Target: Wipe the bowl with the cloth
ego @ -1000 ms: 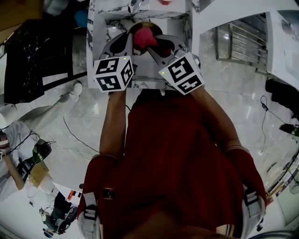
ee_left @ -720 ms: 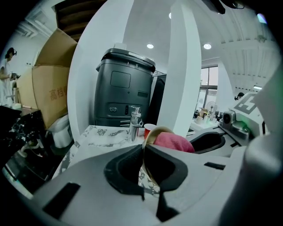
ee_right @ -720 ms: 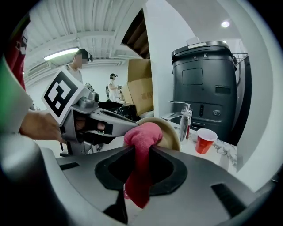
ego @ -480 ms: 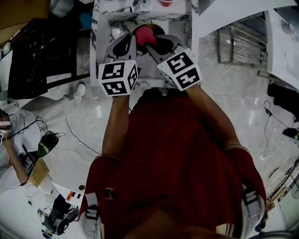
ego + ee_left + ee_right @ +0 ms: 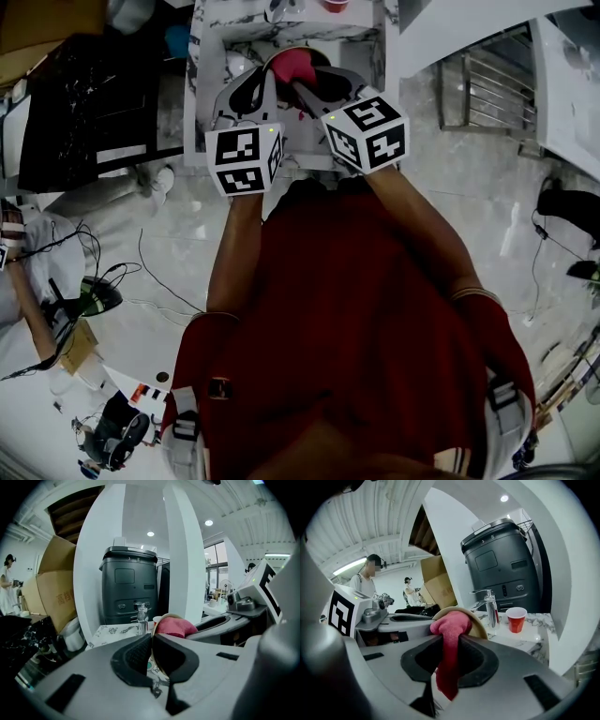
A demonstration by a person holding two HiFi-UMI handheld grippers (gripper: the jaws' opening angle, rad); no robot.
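Note:
My left gripper [image 5: 266, 82] is shut on the rim of a tan bowl [image 5: 277, 56] and holds it tilted above the marble counter [image 5: 356, 37]. The thin rim [image 5: 164, 618] runs between the dark pads in the left gripper view. My right gripper [image 5: 300, 89] is shut on a pink-red cloth [image 5: 294, 67]. The cloth's bunched end [image 5: 451, 623] presses into the bowl [image 5: 477, 625], and its tail hangs down between the jaws. That same cloth [image 5: 174, 626] shows inside the bowl beyond the left gripper [image 5: 151, 644].
A chrome faucet [image 5: 490, 607] and a red cup [image 5: 516, 618] stand on the counter behind the bowl. A dark grey machine [image 5: 128, 585] and cardboard boxes [image 5: 49, 592] are further back. People stand at the left [image 5: 370, 581]. A black table [image 5: 84, 103] lies left.
Both grippers have drawn closer together and a little nearer me. The right gripper's cube has turned, and the cloth has shifted inside the bowl.

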